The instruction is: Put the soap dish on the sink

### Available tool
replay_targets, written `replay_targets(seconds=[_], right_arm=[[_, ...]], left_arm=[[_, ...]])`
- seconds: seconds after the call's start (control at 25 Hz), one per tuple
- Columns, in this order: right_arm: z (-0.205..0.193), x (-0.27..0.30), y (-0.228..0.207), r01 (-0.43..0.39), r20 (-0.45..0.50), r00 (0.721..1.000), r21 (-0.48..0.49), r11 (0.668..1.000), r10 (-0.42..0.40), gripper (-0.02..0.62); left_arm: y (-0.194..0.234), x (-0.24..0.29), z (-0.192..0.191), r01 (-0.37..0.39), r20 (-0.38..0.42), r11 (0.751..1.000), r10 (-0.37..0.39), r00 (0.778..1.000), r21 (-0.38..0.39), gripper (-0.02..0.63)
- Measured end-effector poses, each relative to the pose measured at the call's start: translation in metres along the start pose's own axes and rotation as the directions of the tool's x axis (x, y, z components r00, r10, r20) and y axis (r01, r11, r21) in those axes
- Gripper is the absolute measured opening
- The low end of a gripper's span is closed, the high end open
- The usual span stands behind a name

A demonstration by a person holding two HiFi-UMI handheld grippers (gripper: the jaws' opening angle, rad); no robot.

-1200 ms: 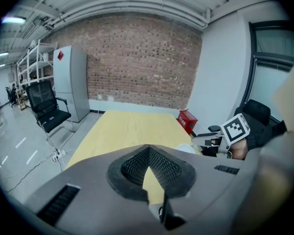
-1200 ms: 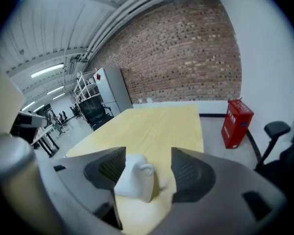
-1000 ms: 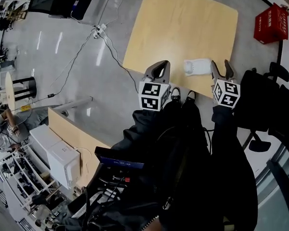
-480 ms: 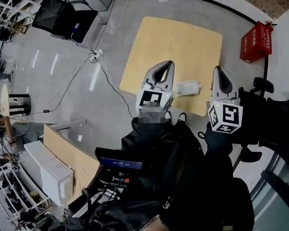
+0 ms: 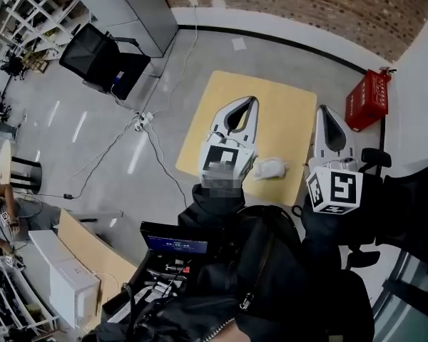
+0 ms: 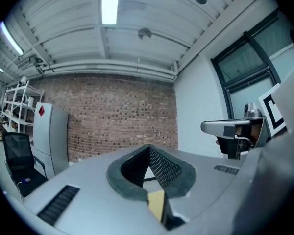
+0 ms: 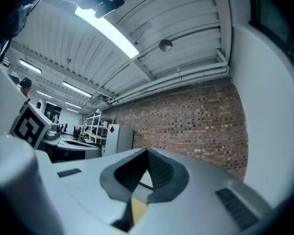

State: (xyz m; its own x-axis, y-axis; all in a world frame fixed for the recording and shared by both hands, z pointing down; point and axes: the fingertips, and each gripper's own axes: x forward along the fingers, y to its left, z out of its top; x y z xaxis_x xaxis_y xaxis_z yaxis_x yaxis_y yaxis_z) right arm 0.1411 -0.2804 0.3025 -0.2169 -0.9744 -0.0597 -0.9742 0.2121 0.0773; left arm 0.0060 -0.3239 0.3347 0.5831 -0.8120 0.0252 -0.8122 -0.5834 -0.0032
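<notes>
A white soap dish (image 5: pixel 271 167) lies on the near edge of a low light-wood table (image 5: pixel 285 105), seen from high above in the head view. Both grippers are held up well above it, pointing level toward a brick wall. My left gripper (image 5: pixel 252 100) is up and to the left of the dish; its jaw tips meet, with nothing between them (image 6: pixel 148 147). My right gripper (image 5: pixel 321 109) hangs to the right of the dish, also shut and empty (image 7: pixel 147 151). No sink shows in any view.
A red box (image 5: pixel 367 100) stands on the floor right of the table. A black office chair (image 5: pixel 100 63) and a grey cabinet (image 5: pixel 139 9) are at far left. Cables and a power strip (image 5: pixel 144 117) cross the floor. The brick wall (image 5: pixel 307 6) closes the far side.
Both grippers have risen and tipped up from the table toward the wall. The right jaws went from open to shut, empty. The dish has stayed on the table.
</notes>
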Motion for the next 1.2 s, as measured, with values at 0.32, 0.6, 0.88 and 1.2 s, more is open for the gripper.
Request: replay_targets(seconds=[0.32, 0.6, 0.88, 1.2], right_arm=[[0.033, 0.001, -0.008, -0.006, 0.075, 0.997, -0.029, 1.000, 0.009, 0.006], [0.046, 0.004, -0.013, -0.011, 0.104, 0.994, 0.004, 1.000, 0.010, 0.006], [0.050, 0.002, -0.017, -0.001, 0.117, 0.993, -0.006, 1.000, 0.001, 0.006], [0.050, -0.002, -0.017, 0.009, 0.107, 0.994, -0.031, 0.999, -0.005, 0.006]], left_arm=[[0.006, 0.007, 0.036, -0.006, 0.076, 0.999, 0.003, 0.997, 0.036, 0.003], [0.011, 0.007, 0.045, -0.019, 0.098, 0.999, 0.014, 0.995, 0.049, 0.003], [0.011, 0.008, 0.047, -0.025, 0.101, 0.998, 0.019, 0.995, 0.049, 0.003], [0.006, 0.009, 0.044, -0.010, 0.091, 0.999, 0.005, 0.996, 0.052, 0.003]])
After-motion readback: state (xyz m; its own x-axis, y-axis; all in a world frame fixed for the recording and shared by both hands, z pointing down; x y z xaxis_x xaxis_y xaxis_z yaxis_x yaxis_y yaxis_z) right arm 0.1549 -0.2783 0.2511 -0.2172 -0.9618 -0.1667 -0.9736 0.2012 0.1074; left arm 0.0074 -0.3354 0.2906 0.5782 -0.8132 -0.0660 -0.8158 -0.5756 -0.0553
